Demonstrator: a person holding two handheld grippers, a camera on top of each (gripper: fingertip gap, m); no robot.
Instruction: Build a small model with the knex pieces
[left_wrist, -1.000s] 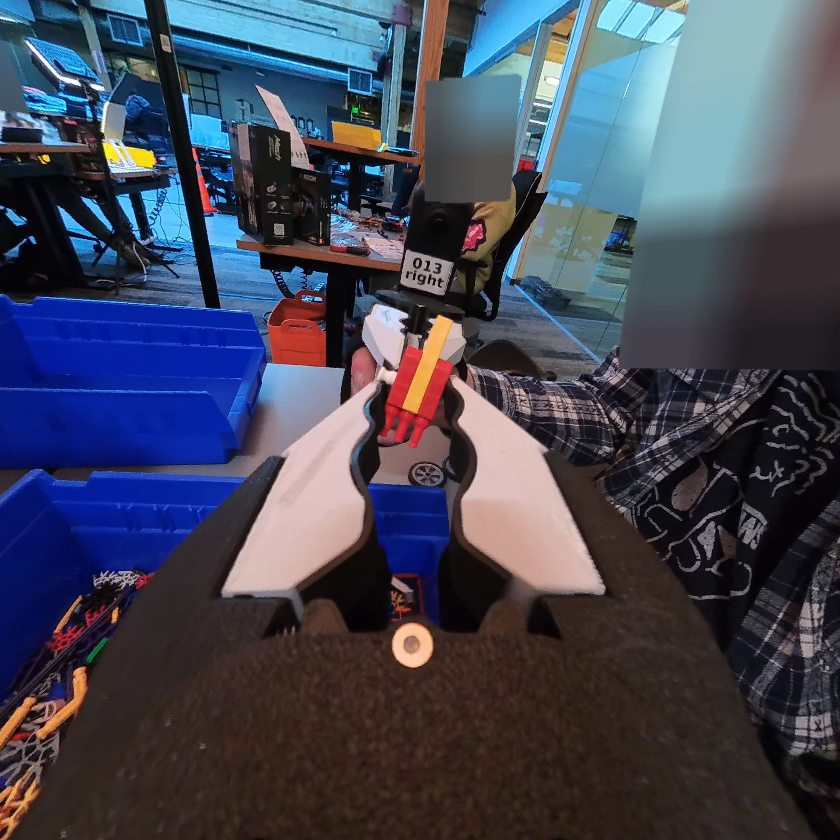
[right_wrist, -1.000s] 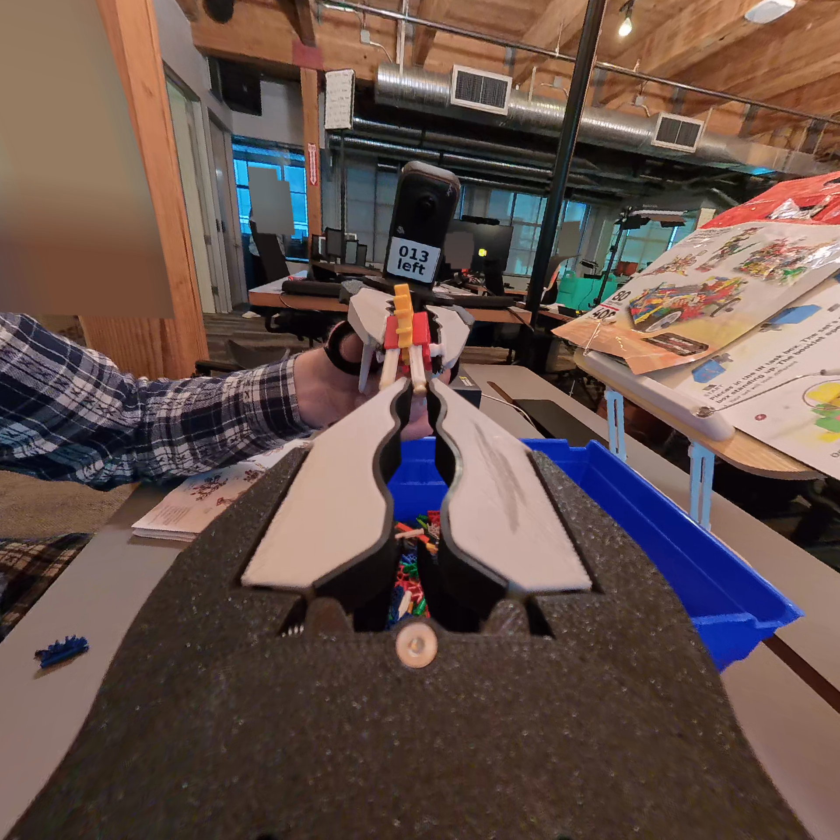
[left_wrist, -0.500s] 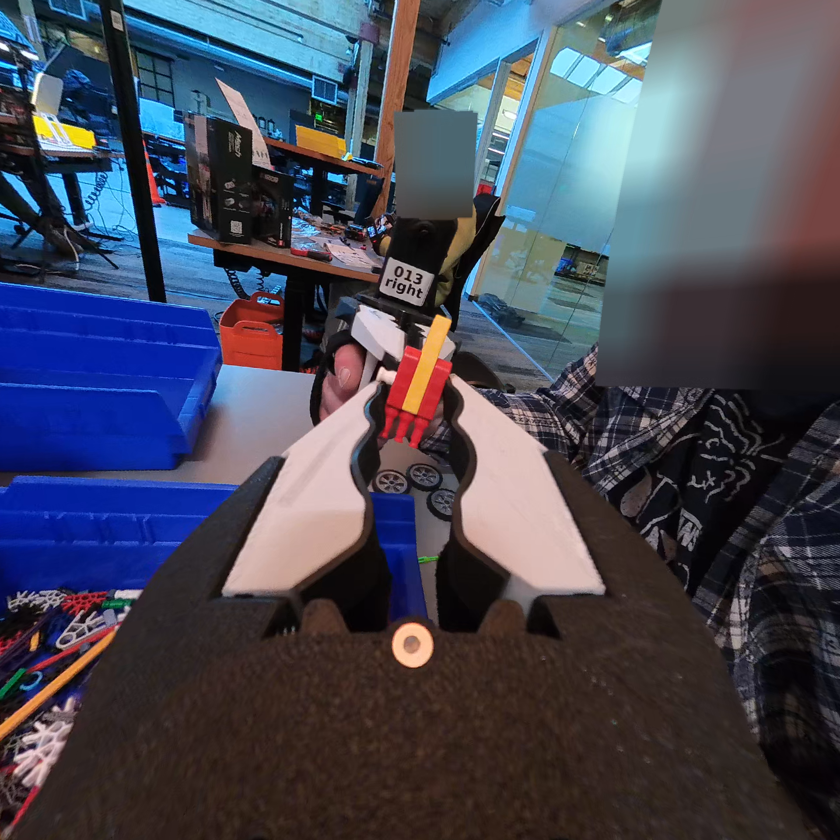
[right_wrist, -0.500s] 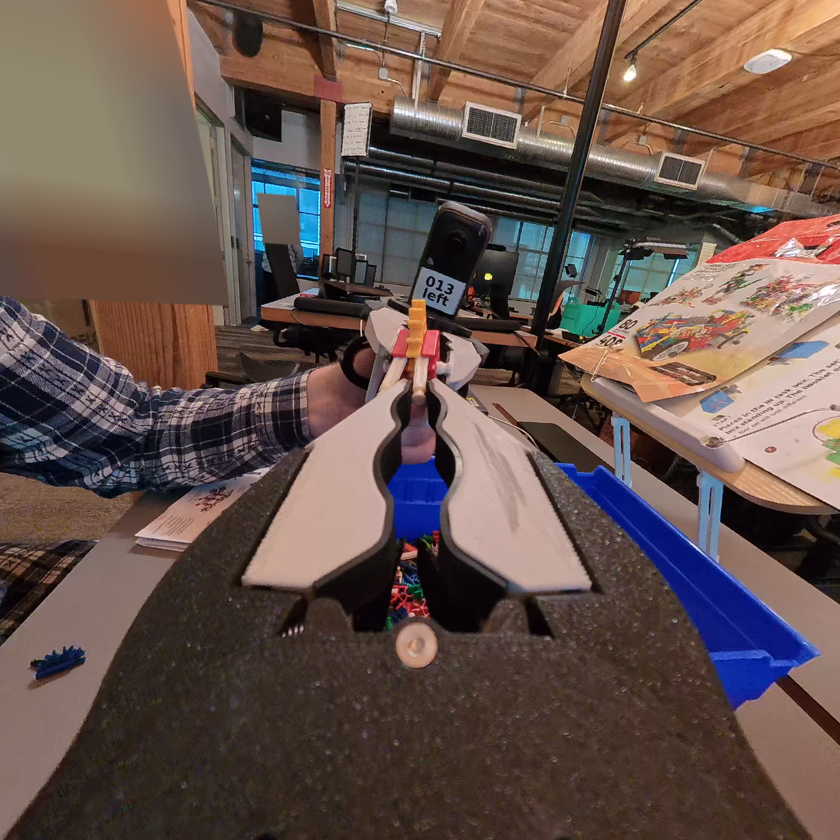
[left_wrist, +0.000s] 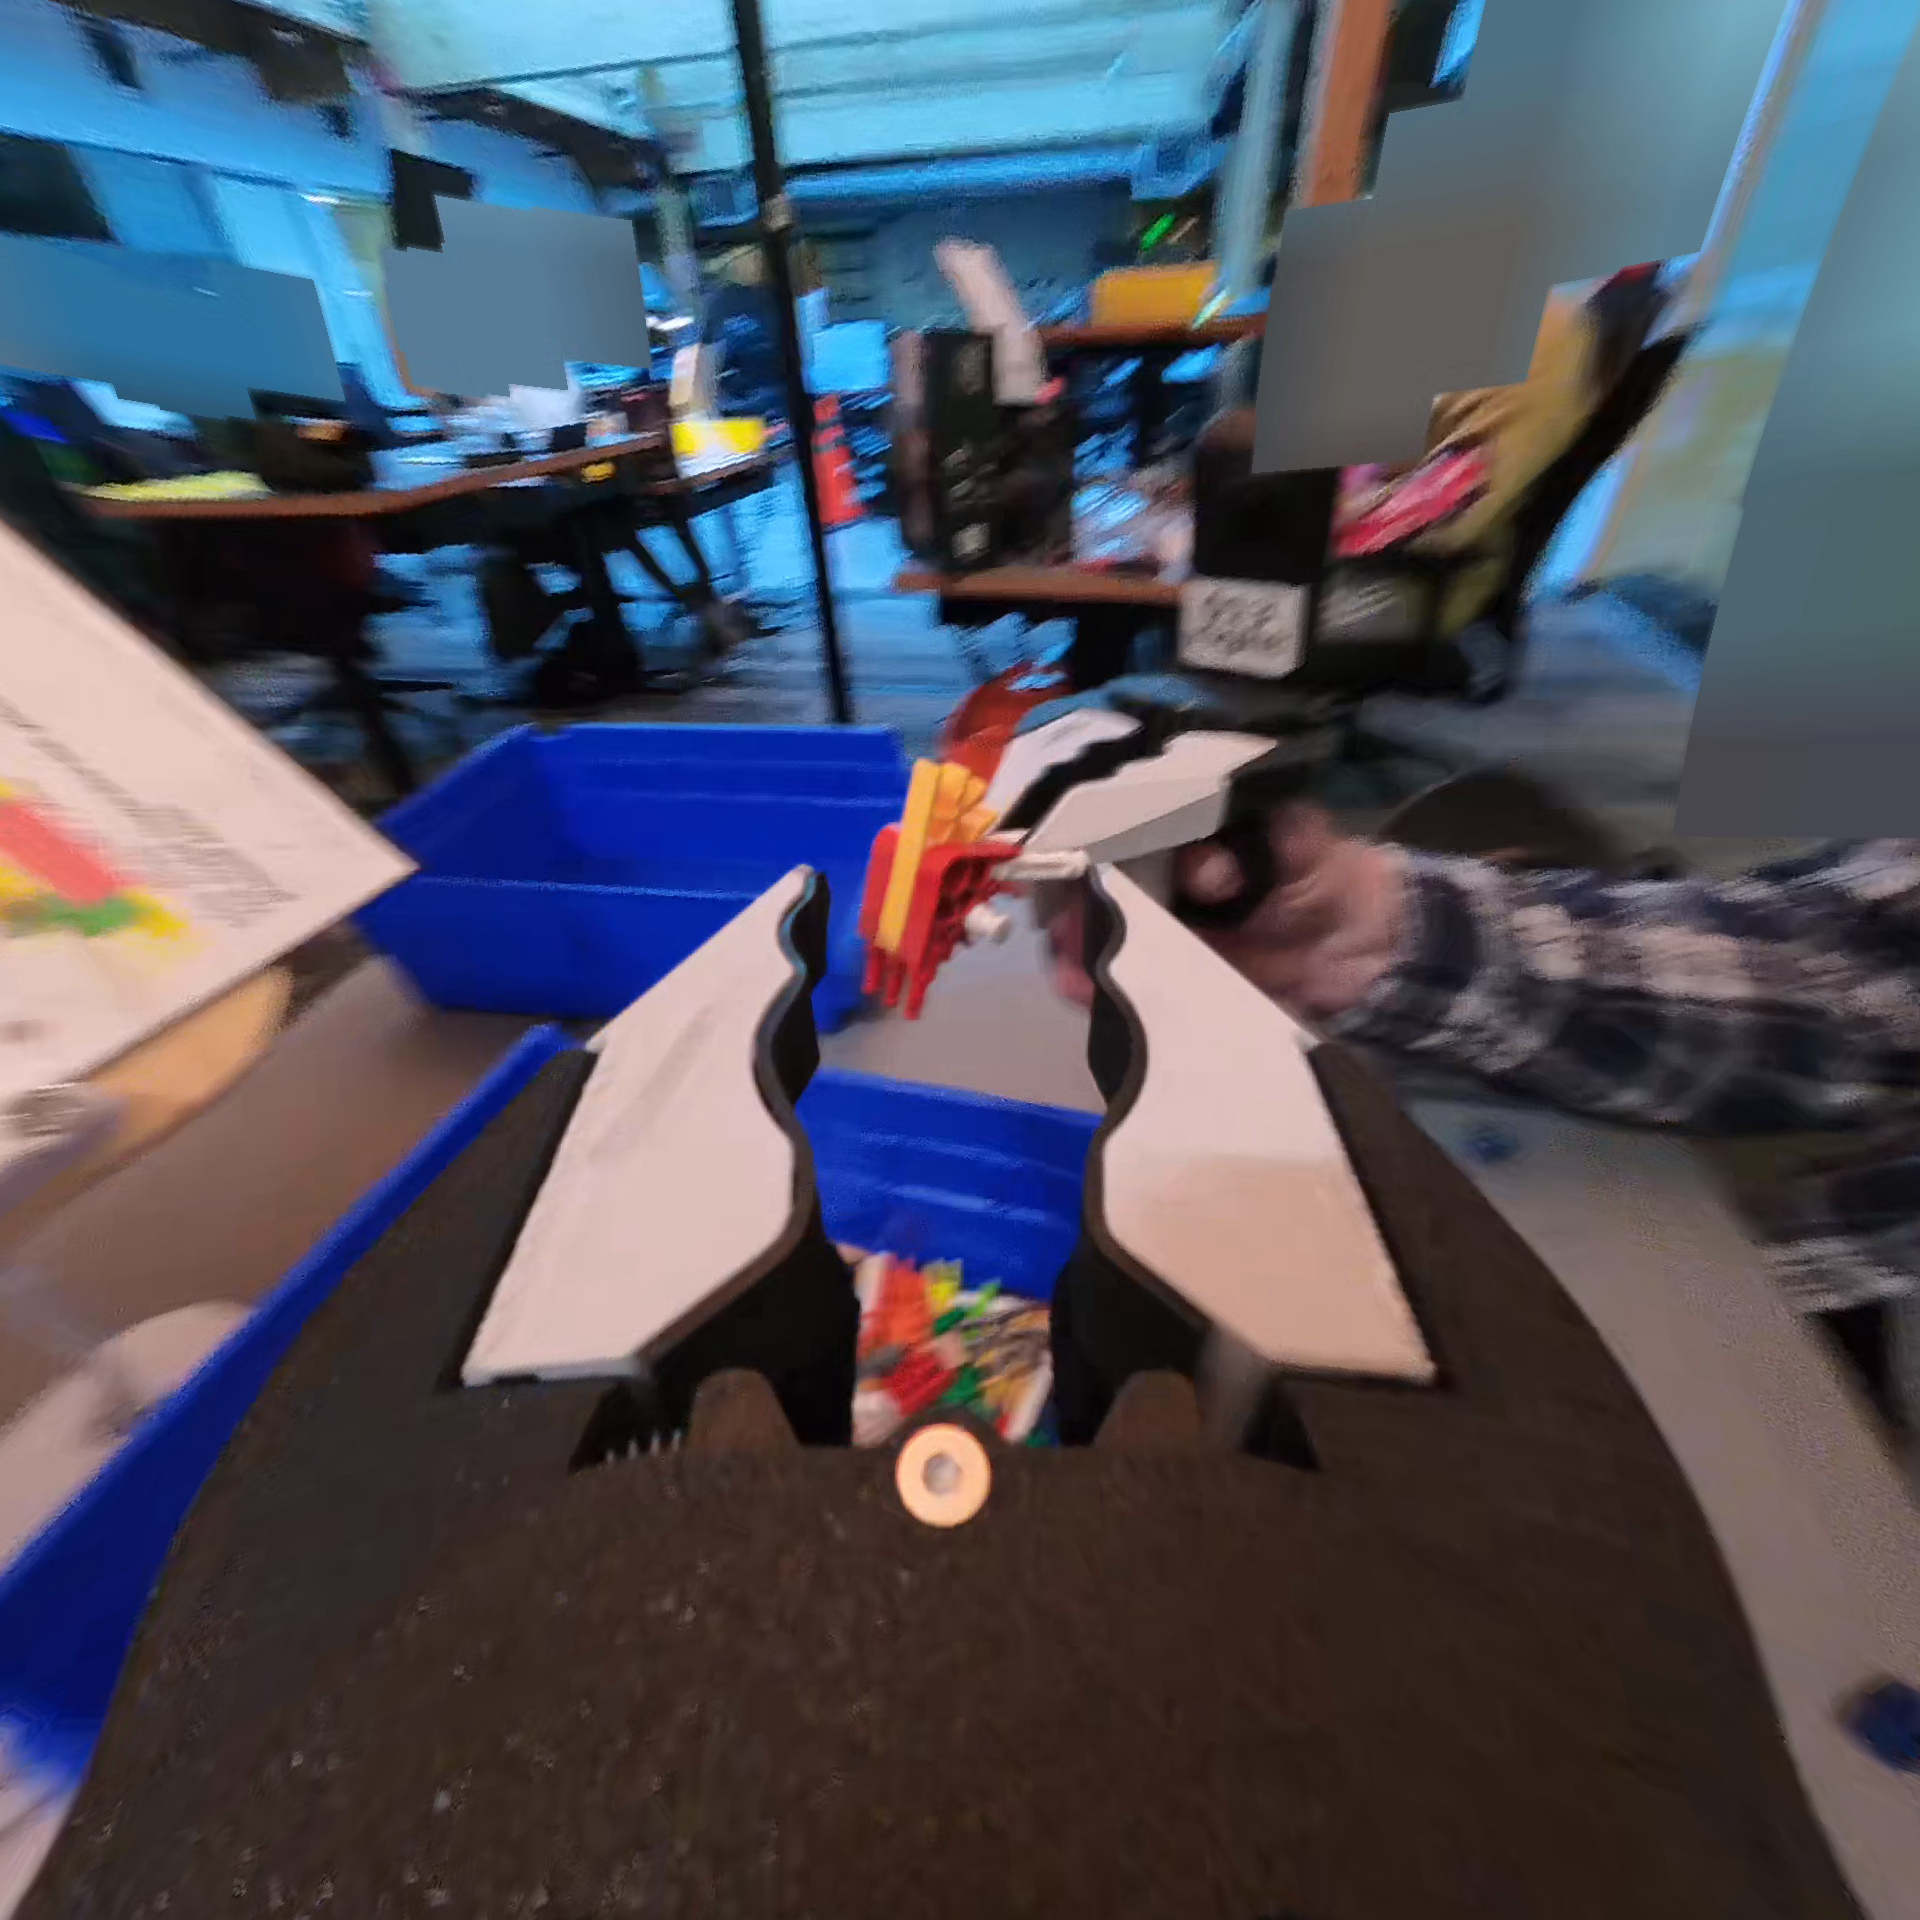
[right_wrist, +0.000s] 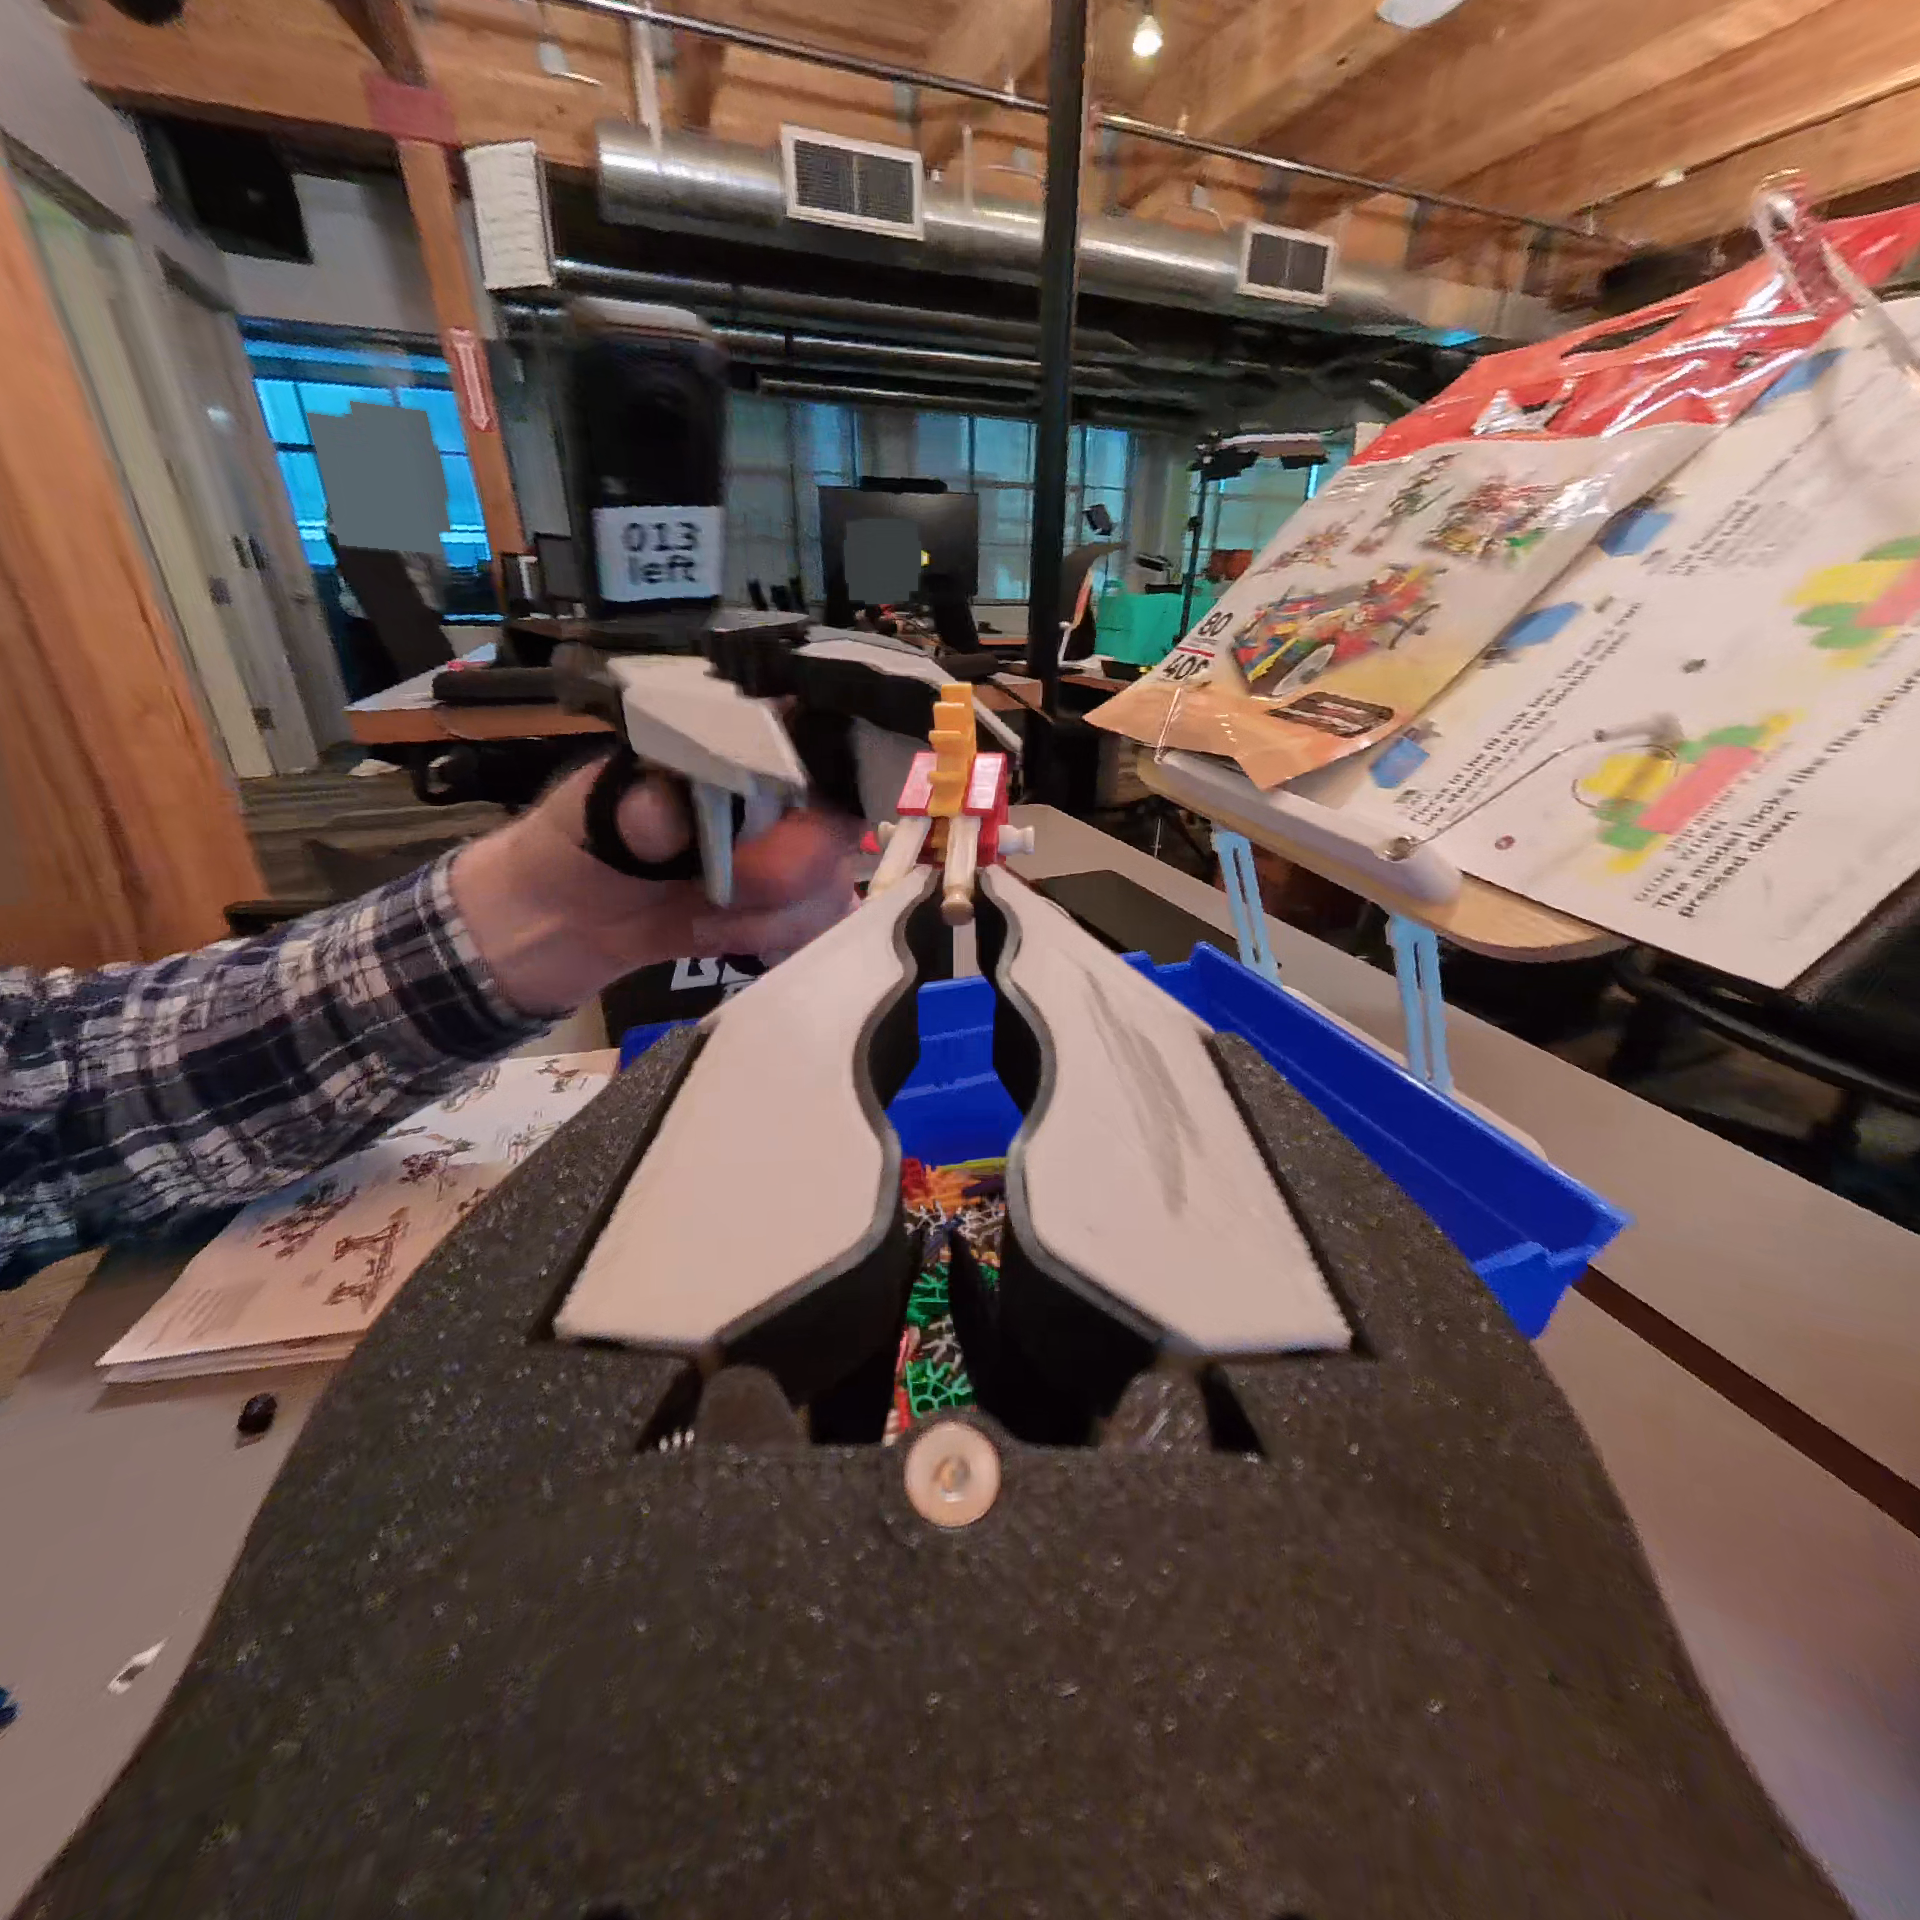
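Right gripper (right_wrist: 951, 883) clamped on toy piece (right_wrist: 951, 800)

Grey desk (right_wrist: 1714, 1226), blue bin (right_wrist: 1382, 1122) of small coloured parts set at centre, printed booklet (right_wrist: 343, 1257) laid left, second blue bin (left_wrist: 623, 862) farther off.

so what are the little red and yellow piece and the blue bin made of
The red and yellow piece looks like hard moulded plastic: glossy, solid colour, snap-fit notches. The blue bin also looks like rigid plastic, with a smooth, slightly shiny thin wall. Neither is certain from looks alone.
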